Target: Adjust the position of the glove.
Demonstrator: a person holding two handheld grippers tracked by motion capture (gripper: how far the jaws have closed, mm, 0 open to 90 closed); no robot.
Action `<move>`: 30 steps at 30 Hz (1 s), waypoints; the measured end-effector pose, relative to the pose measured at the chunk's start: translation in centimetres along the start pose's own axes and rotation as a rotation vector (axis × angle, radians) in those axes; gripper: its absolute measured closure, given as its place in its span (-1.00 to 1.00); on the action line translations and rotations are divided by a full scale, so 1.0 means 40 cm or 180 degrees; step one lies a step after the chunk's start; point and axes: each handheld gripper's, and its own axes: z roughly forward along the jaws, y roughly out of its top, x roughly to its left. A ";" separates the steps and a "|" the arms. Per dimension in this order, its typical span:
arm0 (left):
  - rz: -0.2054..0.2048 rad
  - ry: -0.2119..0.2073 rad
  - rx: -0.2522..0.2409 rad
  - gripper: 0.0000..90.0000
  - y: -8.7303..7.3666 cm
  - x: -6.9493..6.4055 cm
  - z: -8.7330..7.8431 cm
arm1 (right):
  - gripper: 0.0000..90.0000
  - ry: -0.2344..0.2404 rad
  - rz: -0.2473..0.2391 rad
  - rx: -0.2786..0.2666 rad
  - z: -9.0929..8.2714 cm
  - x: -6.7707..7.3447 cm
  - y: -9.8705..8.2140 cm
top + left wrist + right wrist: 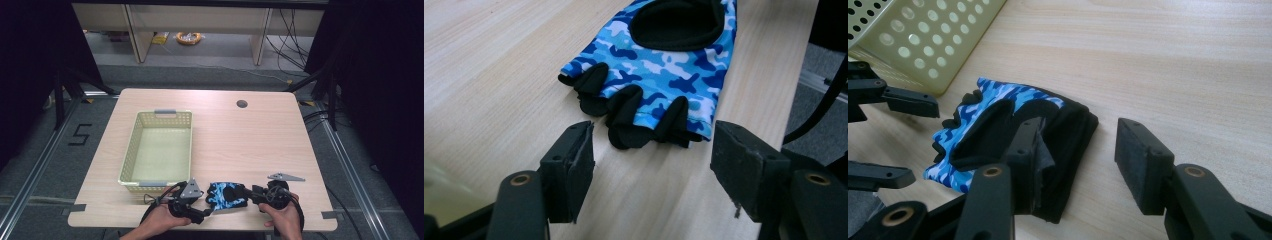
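We see a blue camouflage glove lying flat near the table's front edge, just about centred, with a hand on either side of it. The left gripper comes in from the front-left, its jaws spread apart, and the left gripper view gives us what the high view cannot: the short black finger stubs of the glove point straight at us, sitting just ahead of the open jaws without being pinched. The glove's black opening lies at the far end from there.

On the other side we have the right gripper, jaws also wide open. In the right gripper view one jaw lies over the glove's black cuff end, the other over bare wood; we cannot tell whether the near jaw touches the fabric. That view also picks up the left gripper's jaws at the far left, and the perforated wall of the basket just beyond the glove.

From above, the yellow basket sits left of centre, its front wall close to the left hand. A grey plate lies towards the front-right corner, and a dark round hole marks the table near its back edge.
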 end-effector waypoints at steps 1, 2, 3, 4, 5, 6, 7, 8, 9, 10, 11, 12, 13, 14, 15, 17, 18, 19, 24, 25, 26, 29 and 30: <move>0.0028 0.0017 0.0032 -0.19 0.001 0.003 0.003 | 0.22 0.0023 -0.0009 0.0013 0.000 0.000 0.001; 0.0143 -0.0011 0.0045 -0.19 0.004 0.007 0.005 | 0.22 0.0023 -0.0009 0.0013 0.000 0.000 0.001; 0.0143 0.0026 0.0073 -0.17 0.005 0.008 0.009 | 0.23 -0.0005 -0.0014 0.0013 0.001 0.001 0.001; 0.0117 0.0012 0.0062 -0.15 0.005 0.008 0.013 | 0.23 -0.0037 -0.0169 0.0008 0.003 -0.008 0.003; 0.0142 0.0001 0.0081 -0.09 0.006 0.008 0.014 | 0.23 -0.0051 -0.0173 0.0017 0.003 -0.007 0.004; 0.0146 0.0026 0.0082 -0.07 0.007 0.009 0.016 | 0.24 -0.0085 -0.0168 0.0024 0.003 -0.006 0.004; 0.0185 0.0049 0.0074 -0.02 0.009 0.012 0.020 | 0.27 -0.0051 -0.0142 0.0065 0.005 -0.003 0.005; 0.0185 0.0049 0.0074 0.03 0.009 0.012 0.020 | 0.27 -0.0051 -0.0142 0.0065 0.005 -0.003 0.005; 0.0218 0.0000 0.0143 0.03 0.010 0.011 0.026 | 0.30 -0.0036 -0.0161 0.0090 0.009 -0.002 0.005; 0.0218 0.0000 0.0143 0.03 0.010 0.011 0.026 | 0.30 -0.0036 -0.0161 0.0090 0.009 -0.002 0.005; 0.0319 0.0006 0.0216 0.03 0.012 0.014 0.026 | 0.32 -0.0037 -0.0162 0.0104 0.011 -0.001 0.005; 0.0281 0.0018 0.0184 0.03 0.011 0.011 0.031 | 0.34 -0.0030 -0.0178 0.0132 0.014 -0.002 0.005; 0.0230 0.0030 0.0180 0.04 0.009 0.007 0.035 | 0.34 -0.0049 -0.0169 0.0153 0.017 -0.002 0.004; 0.0363 0.0042 0.0203 0.03 0.011 0.009 0.034 | 0.35 -0.0020 -0.0181 0.0146 0.020 -0.002 0.004; 0.0394 0.0035 0.0231 0.07 0.014 0.005 0.034 | 0.37 -0.0055 -0.0119 0.0210 0.024 0.005 0.004; 0.0354 0.0069 0.0225 0.08 0.013 0.003 0.037 | 0.38 -0.0032 -0.0084 0.0214 0.028 0.009 0.003; 0.0358 0.0039 0.0186 0.10 0.014 0.000 0.038 | 0.39 0.0031 -0.0185 0.0204 0.033 0.003 0.003; 0.0368 0.0042 0.0182 0.13 0.014 -0.002 0.038 | 0.40 0.0040 -0.0197 0.0249 0.043 0.008 0.000; 0.0377 -0.0004 0.0193 0.16 0.014 0.002 0.038 | 0.45 0.0098 -0.0163 0.0283 0.060 0.008 -0.005; 0.0396 0.0024 0.0183 0.19 0.014 0.002 0.037 | 0.47 0.0103 -0.0052 0.0327 0.059 0.014 -0.005; 0.0404 0.0019 0.0194 0.23 0.015 0.002 0.036 | 0.50 0.0149 -0.0032 0.0311 0.060 0.012 -0.007; 0.0360 -0.0014 0.0200 0.42 0.014 -0.005 0.036 | 0.69 0.0278 -0.0005 0.0194 0.066 -0.009 -0.015; 0.0360 -0.0014 0.0200 0.47 0.014 -0.005 0.036 | 0.69 0.0278 -0.0005 0.0194 0.066 -0.009 -0.015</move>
